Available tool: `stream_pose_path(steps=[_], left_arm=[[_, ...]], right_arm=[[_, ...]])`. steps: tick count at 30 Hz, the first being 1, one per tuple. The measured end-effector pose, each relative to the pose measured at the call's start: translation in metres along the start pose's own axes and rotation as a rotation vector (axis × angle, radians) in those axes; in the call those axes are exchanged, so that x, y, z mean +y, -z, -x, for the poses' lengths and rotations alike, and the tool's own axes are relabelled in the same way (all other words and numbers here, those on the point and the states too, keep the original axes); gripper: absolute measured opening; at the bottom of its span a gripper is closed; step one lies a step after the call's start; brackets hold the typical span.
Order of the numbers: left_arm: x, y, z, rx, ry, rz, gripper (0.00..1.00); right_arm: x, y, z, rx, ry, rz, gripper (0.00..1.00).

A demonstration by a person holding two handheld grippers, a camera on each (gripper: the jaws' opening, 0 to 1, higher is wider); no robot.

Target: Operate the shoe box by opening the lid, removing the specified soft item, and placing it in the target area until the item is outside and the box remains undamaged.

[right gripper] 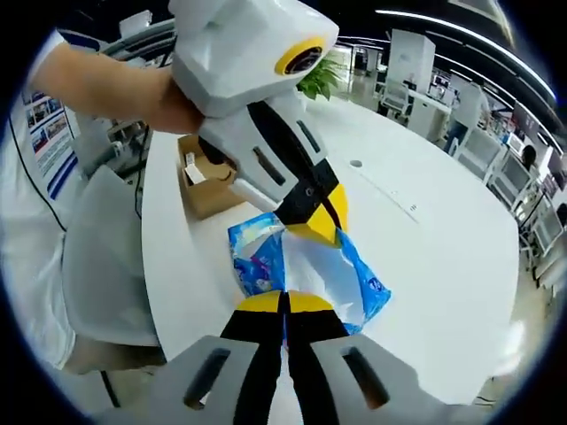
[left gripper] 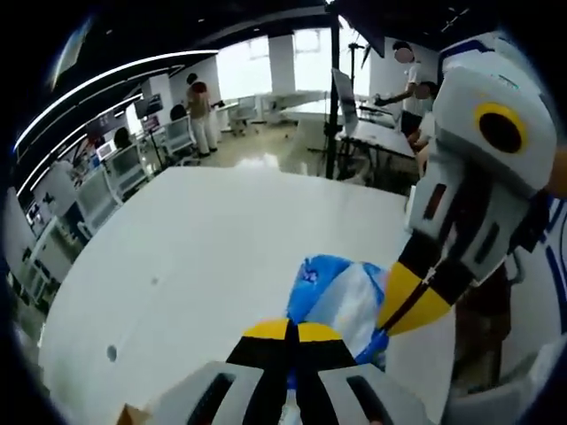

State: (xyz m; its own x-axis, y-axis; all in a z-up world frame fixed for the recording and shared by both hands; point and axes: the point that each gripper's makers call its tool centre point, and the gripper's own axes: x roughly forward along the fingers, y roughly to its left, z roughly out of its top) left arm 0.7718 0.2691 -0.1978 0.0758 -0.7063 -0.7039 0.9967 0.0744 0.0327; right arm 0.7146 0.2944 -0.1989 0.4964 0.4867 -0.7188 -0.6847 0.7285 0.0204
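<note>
Currently: blue-and-white soft bag (right gripper: 306, 270) is held over white table (right gripper: 443, 266), outside shoe box (right gripper: 205, 181) at 11 o'clock | left gripper (right gripper: 312, 226), right gripper (right gripper: 285, 305) both pinched shut on it | risk: opposed pulling tears bag; uneven release drops it off-target.

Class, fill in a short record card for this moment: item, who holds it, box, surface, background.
Item: blue and white soft bag, crinkled, out of the box, above the table
Left tongs: jaws closed on the bag's near edge
Right tongs: jaws closed on the bag, opposite the left tongs
Box: open cardboard shoe box on the table behind the bag, something small inside
Surface: white table
Contact with table: cannot tell whether the bag touches it
Background: office with desks and standing people
</note>
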Motion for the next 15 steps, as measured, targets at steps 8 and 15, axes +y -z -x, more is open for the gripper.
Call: stream_pose_path(steps=[8, 15], left_arm=[[-0.008, -0.012, -0.039, 0.009, 0.041, -0.011, 0.00], [-0.015, -0.016, -0.070, 0.020, 0.084, -0.007, 0.00]], right_arm=[[-0.022, 0.031, 0.006, 0.013, 0.020, -0.048, 0.00], [-0.037, 0.059, 0.007, 0.031, 0.037, -0.084, 0.00]])
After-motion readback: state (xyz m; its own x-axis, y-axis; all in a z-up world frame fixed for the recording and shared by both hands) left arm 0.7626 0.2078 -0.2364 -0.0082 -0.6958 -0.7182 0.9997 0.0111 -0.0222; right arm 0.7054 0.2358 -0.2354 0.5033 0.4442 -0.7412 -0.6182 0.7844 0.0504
